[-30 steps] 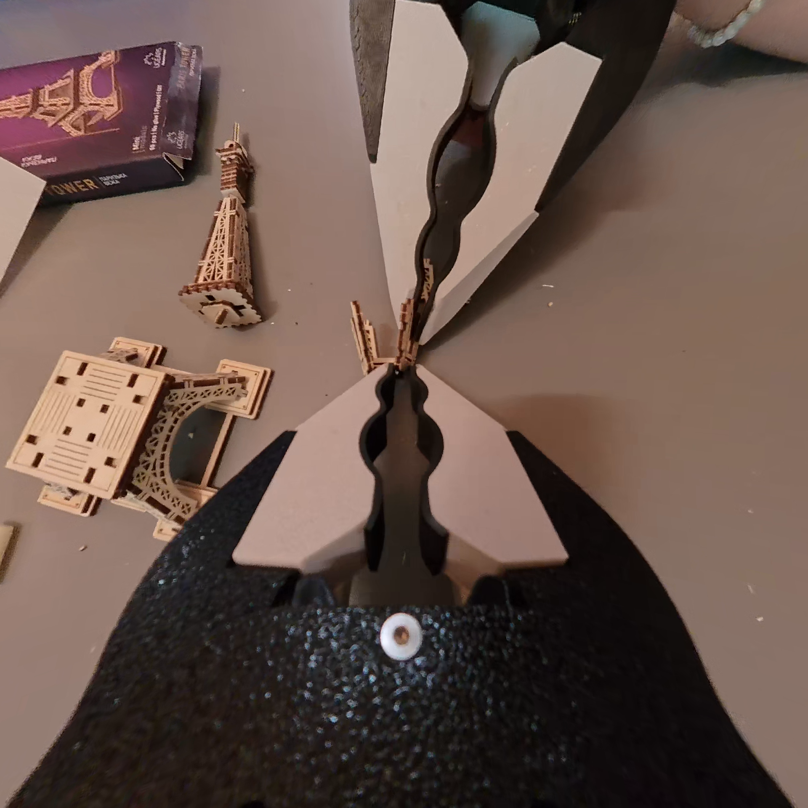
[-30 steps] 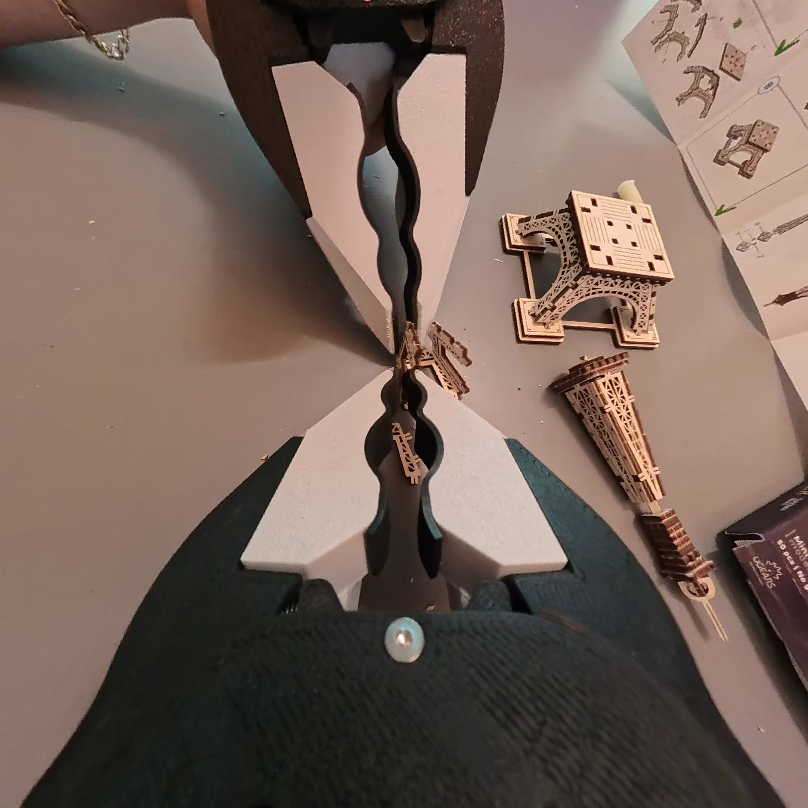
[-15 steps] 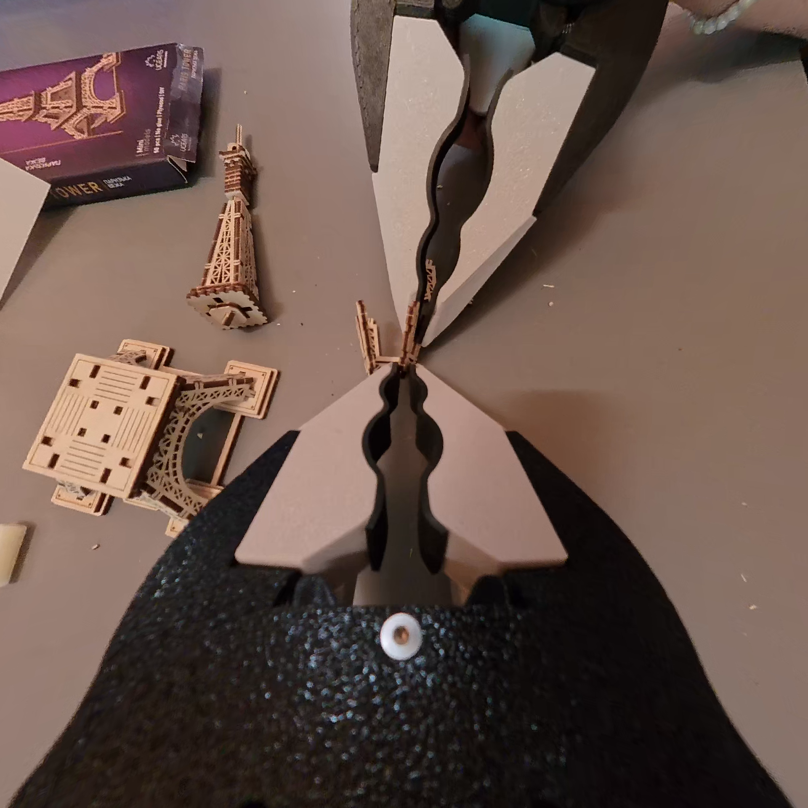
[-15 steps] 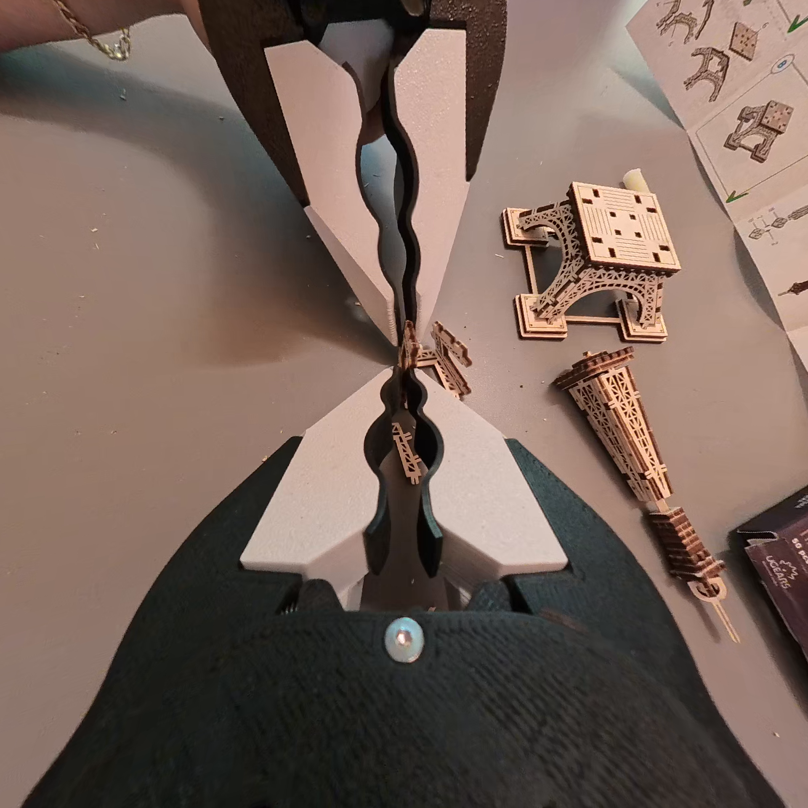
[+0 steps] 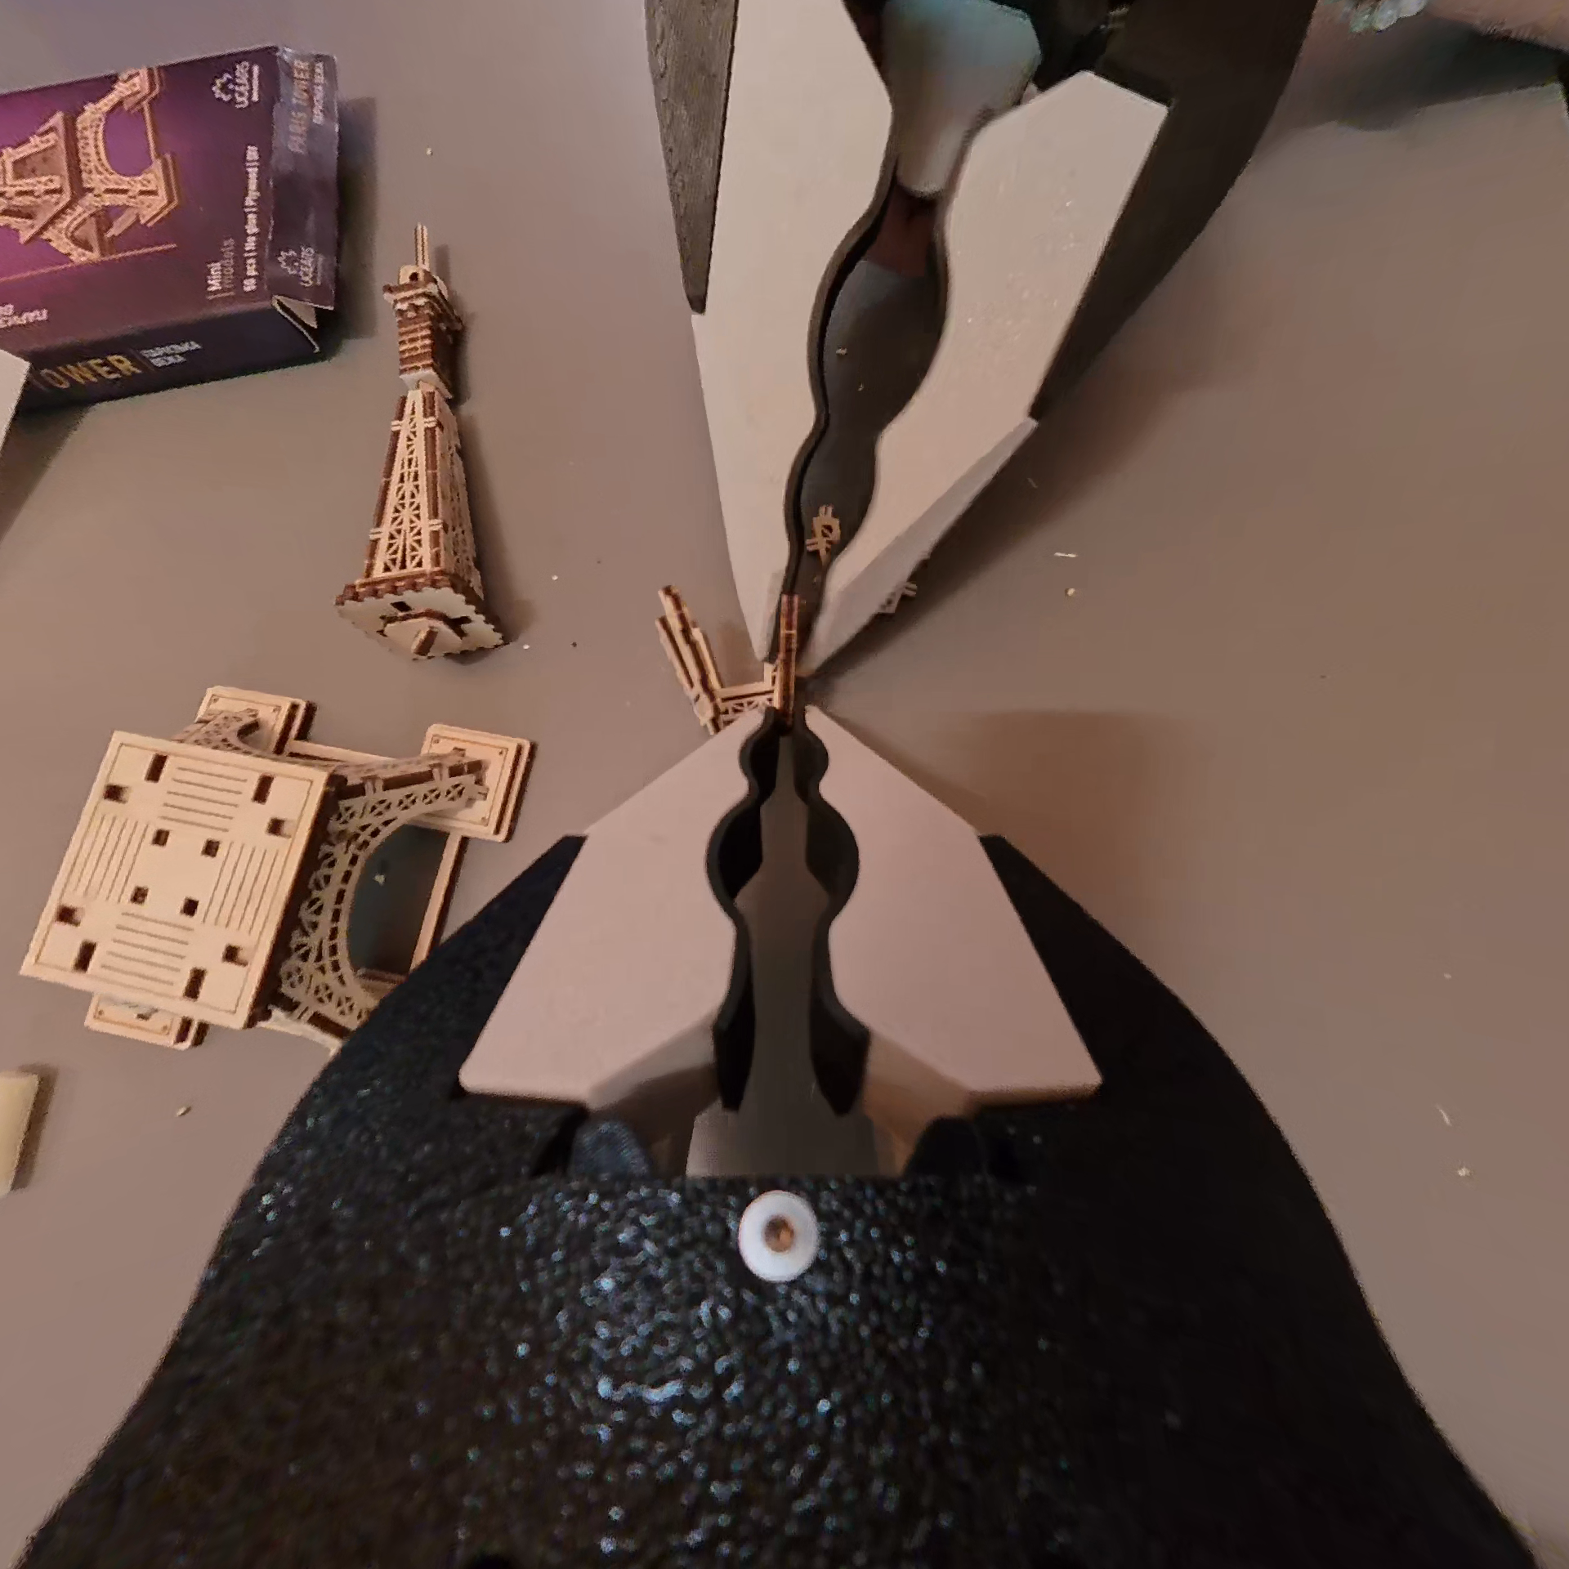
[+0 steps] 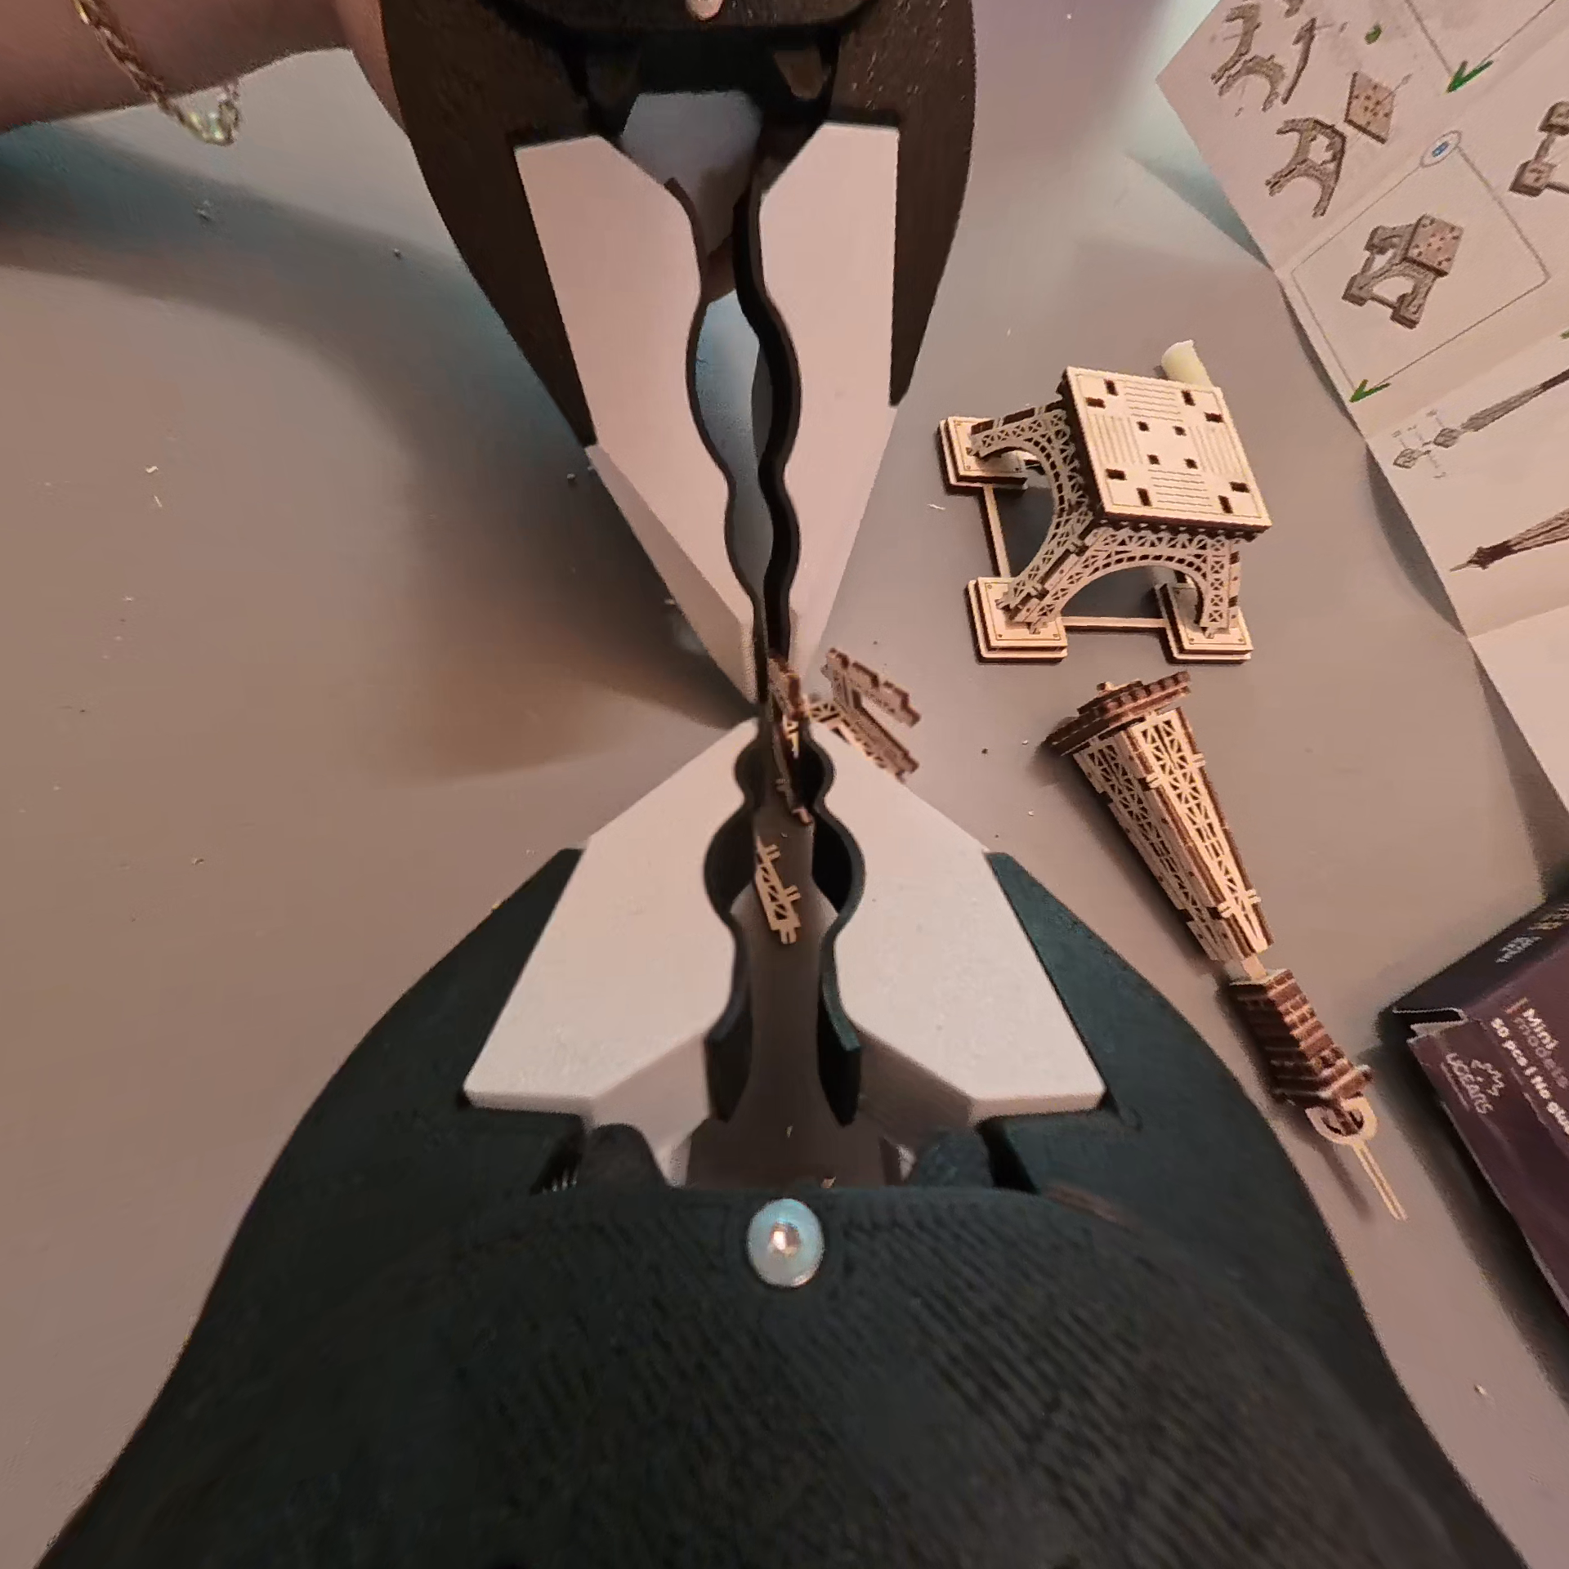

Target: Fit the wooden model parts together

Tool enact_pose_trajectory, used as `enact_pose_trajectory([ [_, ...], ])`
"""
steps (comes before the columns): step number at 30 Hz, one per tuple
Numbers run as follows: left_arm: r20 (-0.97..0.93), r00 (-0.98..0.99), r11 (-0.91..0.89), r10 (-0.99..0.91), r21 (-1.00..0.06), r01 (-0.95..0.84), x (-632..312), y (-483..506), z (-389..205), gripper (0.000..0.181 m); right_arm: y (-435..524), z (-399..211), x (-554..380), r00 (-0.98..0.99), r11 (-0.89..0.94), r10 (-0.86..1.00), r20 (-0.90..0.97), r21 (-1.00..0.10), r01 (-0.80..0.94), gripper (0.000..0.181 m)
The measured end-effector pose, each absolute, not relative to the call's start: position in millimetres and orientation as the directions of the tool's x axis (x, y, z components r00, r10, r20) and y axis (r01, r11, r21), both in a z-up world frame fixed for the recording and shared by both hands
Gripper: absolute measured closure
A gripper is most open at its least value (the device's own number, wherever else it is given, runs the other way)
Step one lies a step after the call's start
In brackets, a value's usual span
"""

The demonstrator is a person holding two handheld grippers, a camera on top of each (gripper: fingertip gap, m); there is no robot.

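The left gripper point(image 5: 785, 722) and the right gripper point(image 6: 777, 747) meet tip to tip above the table. Both have their fingers pressed together, each pinching a small wooden piece point(image 5: 791, 645). A bare wrist point(image 6: 102, 59) shows behind the far one.

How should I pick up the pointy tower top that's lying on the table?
Grip the tower top across its wide latticed body, coming from above with fingers either side. It lies flat, so its long sides are free; the thin spike at its tip looks fragile, so probably avoid it.
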State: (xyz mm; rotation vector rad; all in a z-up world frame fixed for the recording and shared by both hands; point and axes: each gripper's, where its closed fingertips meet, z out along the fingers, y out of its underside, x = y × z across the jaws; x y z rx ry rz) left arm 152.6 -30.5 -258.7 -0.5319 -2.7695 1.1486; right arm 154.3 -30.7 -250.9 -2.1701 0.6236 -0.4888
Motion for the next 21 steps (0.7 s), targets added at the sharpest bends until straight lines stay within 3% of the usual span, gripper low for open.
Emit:
enact_pose_trajectory([
  [15,-0.023,-0.927,0.663,0.375,-0.692,0.285,151.8,-33.9,-257.2,0.180,-38.6,-251.5,150.6,0.839,-0.623,-0.511,0.187,-0.753,-0.212,0.180],
  [21,-0.099,-0.920,0.658,0.380,-0.670,0.343,155.7,-36.1,-256.2,0.179,-40.3,-253.9,152.6,0.844,-0.611,-0.510,0.167,-0.760,-0.220,0.180],
])
